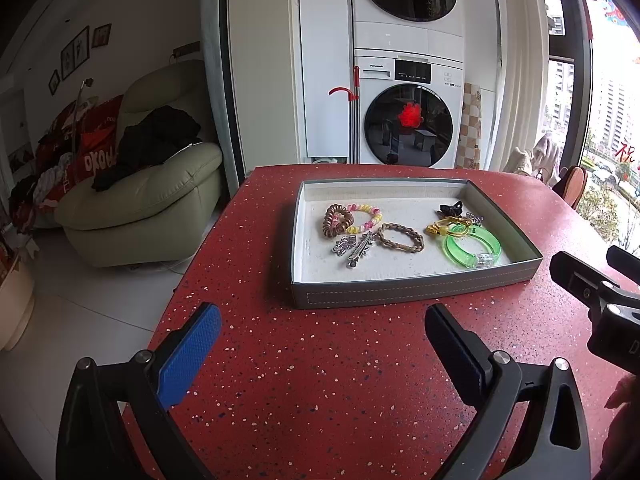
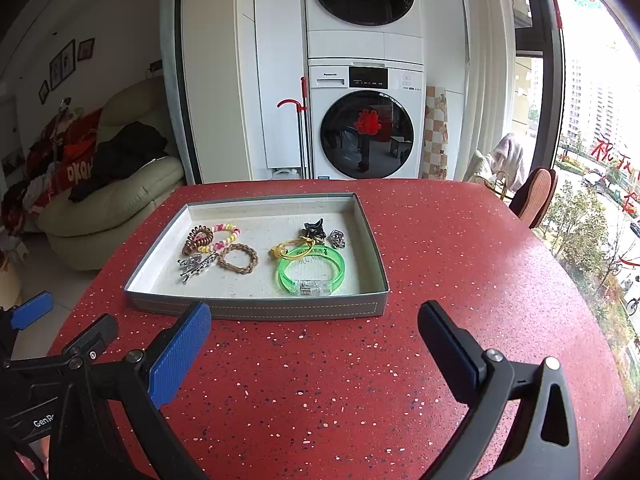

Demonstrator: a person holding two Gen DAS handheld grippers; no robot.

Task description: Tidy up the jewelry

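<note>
A grey tray (image 1: 404, 288) (image 2: 256, 308) with a white floor sits on the red speckled table (image 1: 340, 380) (image 2: 340, 380). In it lie a brown spiral hair tie (image 1: 338, 220) (image 2: 197, 239), a pink-yellow bead bracelet (image 1: 366, 216) (image 2: 228, 234), a braided brown bracelet (image 1: 400, 237) (image 2: 239, 258), silver hair clips (image 1: 354, 246) (image 2: 196, 266), a green clear bangle (image 1: 472, 246) (image 2: 312, 270), a yellow piece (image 1: 440, 227) (image 2: 285, 250) and a black clip (image 1: 450, 209) (image 2: 313, 229). My left gripper (image 1: 322, 340) and right gripper (image 2: 314, 340) are open and empty, just in front of the tray.
Stacked white washer and dryer (image 1: 408, 120) (image 2: 366, 128) stand behind the table. A cream sofa (image 1: 144, 196) with clothes is at the left. A chair (image 2: 536, 196) and window are at the right. The right gripper shows at the left view's right edge (image 1: 592, 288).
</note>
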